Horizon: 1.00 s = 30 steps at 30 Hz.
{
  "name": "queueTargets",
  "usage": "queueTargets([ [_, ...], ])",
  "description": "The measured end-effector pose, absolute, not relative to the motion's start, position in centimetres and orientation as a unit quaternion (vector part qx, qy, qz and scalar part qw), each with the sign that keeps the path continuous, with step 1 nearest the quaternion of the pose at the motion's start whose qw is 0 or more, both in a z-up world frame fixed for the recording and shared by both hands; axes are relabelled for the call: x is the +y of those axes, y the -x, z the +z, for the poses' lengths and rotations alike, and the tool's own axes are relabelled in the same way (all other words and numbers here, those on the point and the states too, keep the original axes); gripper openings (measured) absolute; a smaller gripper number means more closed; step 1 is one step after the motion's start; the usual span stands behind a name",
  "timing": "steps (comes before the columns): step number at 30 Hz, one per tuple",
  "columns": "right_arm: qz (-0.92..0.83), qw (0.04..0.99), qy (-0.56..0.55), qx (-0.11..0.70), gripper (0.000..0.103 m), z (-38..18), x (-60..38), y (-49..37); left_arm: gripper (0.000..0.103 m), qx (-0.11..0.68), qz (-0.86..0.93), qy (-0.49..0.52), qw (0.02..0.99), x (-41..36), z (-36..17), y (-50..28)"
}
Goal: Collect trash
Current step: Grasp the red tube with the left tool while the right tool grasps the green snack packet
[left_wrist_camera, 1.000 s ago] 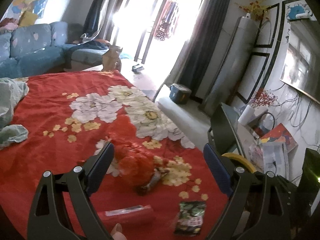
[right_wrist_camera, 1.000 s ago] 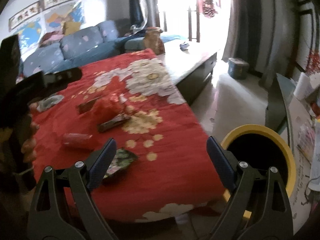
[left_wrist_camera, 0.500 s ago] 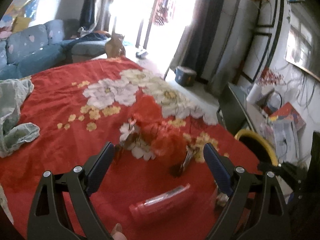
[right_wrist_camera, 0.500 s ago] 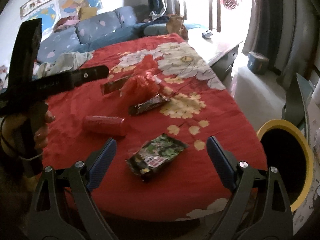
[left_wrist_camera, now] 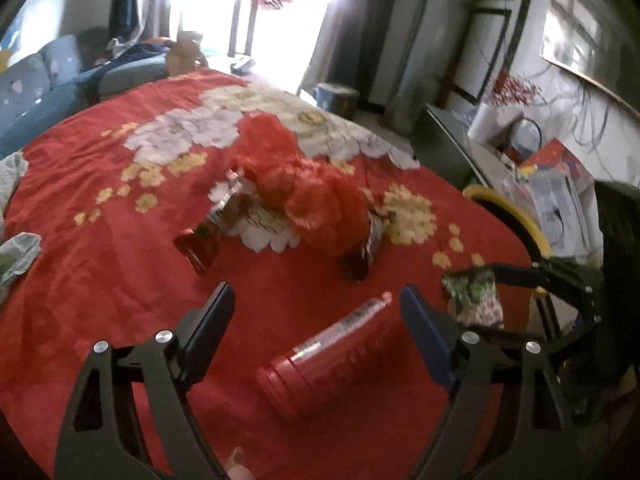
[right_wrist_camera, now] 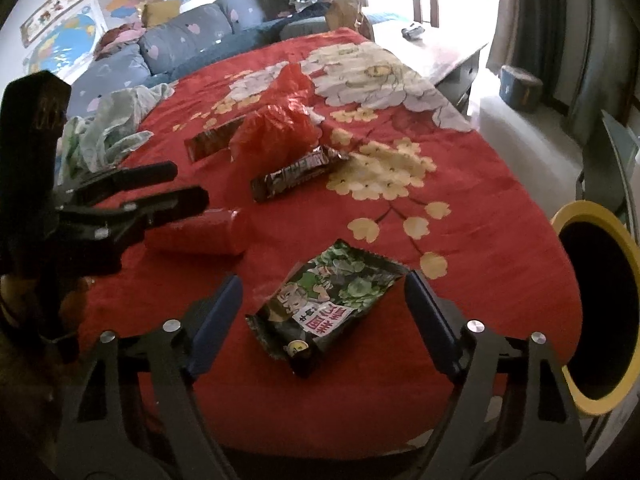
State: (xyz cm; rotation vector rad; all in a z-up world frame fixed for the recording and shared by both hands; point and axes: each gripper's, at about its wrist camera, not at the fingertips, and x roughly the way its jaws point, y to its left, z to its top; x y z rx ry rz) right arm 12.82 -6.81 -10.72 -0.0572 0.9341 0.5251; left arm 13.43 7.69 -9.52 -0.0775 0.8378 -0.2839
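Claws both closing, nothing gripped: left claw (left_wrist_camera: 316, 304) astride red canister (left_wrist_camera: 332, 356), stiff, likely rolls; right claw (right_wrist_camera: 324, 296) astride snack packet (right_wrist_camera: 328, 300), light, crinkly; pinch mid-body.

My left wrist camera looks steeply down along its fingers at the red floral cloth (left_wrist_camera: 100, 272), close over the red canister (left_wrist_camera: 336, 356). My right wrist camera looks down the same way from nearer the yellow-rimmed bin (right_wrist_camera: 592, 312), close above the green snack packet (right_wrist_camera: 332, 300). Both views share the canister, the packet and the red plastic bag (right_wrist_camera: 276, 128).
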Motion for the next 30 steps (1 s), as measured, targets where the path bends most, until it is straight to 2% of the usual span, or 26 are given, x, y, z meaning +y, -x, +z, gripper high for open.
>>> queueTargets([
  [2, 0.252, 0.857, 0.023, 0.450, 0.070, -11.0, -6.9, -13.0, 0.080, 0.415, -0.155, 0.030, 0.896, 7.4, -10.0, -13.4],
  [4, 0.253, 0.854, 0.024, 0.455, 0.060, -11.3, -6.9, -13.0, 0.080, 0.422, -0.170, 0.026, 0.890, 7.2, -10.6, -13.3],
  [7, 0.253, 0.852, 0.023, 0.457, 0.053, -11.6, -7.0, -13.0, 0.078, 0.432, -0.183, 0.016, 0.883, 6.5, -11.3, -13.0],
  [10, 0.255, 0.852, 0.019, 0.457, 0.051, -11.7, -7.4, -13.1, 0.073, 0.438, -0.186, -0.003, 0.880, 5.8, -11.6, -12.8],
  [17, 0.250, 0.854, 0.014, 0.456, 0.047, -11.5, -8.4, -13.5, 0.051, 0.442, -0.191, -0.024, 0.876, 4.8, -11.8, -12.4],
  [27, 0.239, 0.859, 0.004, 0.454, 0.038, -11.2, -9.9, -14.2, 0.040, 0.438, -0.189, -0.027, 0.879, 3.5, -11.8, -12.1],
  [30, 0.241, 0.858, 0.006, 0.453, 0.031, -11.2, -10.2, -14.3, 0.037, 0.436, -0.181, -0.030, 0.881, 3.1, -11.8, -12.0],
])
